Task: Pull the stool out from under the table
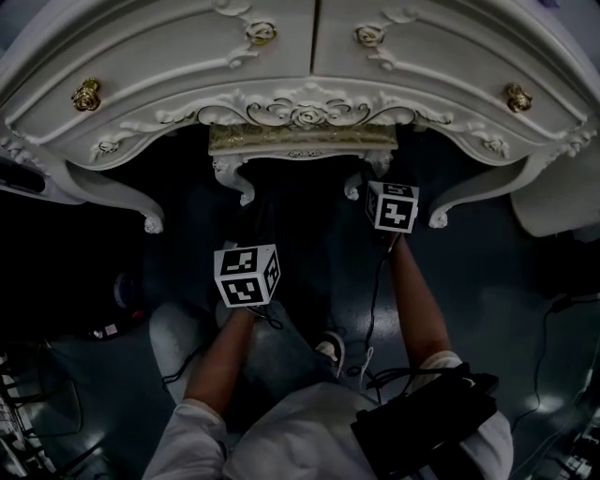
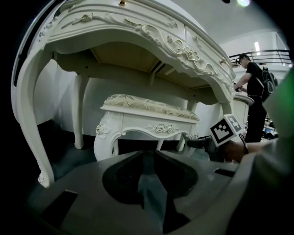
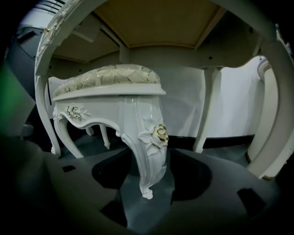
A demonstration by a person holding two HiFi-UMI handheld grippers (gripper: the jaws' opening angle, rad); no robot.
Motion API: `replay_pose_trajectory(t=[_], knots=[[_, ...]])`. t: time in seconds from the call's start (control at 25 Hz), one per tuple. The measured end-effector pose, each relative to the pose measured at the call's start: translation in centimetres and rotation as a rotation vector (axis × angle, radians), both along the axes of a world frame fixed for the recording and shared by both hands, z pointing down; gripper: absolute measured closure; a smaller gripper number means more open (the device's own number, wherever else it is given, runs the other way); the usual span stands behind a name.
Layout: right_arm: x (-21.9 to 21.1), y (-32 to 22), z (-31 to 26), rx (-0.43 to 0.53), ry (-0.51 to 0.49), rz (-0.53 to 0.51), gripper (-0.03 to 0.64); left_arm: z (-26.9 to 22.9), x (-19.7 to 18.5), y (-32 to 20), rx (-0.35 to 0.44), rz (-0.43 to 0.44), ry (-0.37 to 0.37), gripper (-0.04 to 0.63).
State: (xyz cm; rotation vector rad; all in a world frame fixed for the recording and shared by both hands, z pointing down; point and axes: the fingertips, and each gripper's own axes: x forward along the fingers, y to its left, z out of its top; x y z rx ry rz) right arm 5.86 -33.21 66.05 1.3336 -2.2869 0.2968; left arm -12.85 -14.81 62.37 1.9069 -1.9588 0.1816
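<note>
Left gripper (image 2: pixel 149 158) barely parted, right gripper (image 3: pixel 151 158) spread wide

Dark, glossy floor (image 1: pixel 487 281) with a black cable (image 1: pixel 561 302) at its right edge. Pale wall (image 2: pixel 257 39), metal railing (image 2: pixel 275 54), ceiling light (image 2: pixel 243 2).

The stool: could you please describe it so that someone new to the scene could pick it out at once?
Find the big white carved table with gold knobs. In the dark gap under its middle, between its curved legs, stands the stool. It alone is low and small, with a padded floral seat and gold-centred roses on its legs.
</note>
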Motion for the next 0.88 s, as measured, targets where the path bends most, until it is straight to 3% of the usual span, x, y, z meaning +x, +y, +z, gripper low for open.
replay_pose_trajectory(t=[0.28, 0.88], knots=[[-1.0, -1.1, 0.6, 0.001, 0.012, -0.028, 0.374, 0.2, -0.4, 0.3, 0.002, -0.028, 0.023, 0.535], [-1.2, -1.7, 1.4, -0.033, 0.023, -0.085, 0.371, -0.5, -0.9, -0.8, 0.016, -0.003, -0.010, 0.525]])
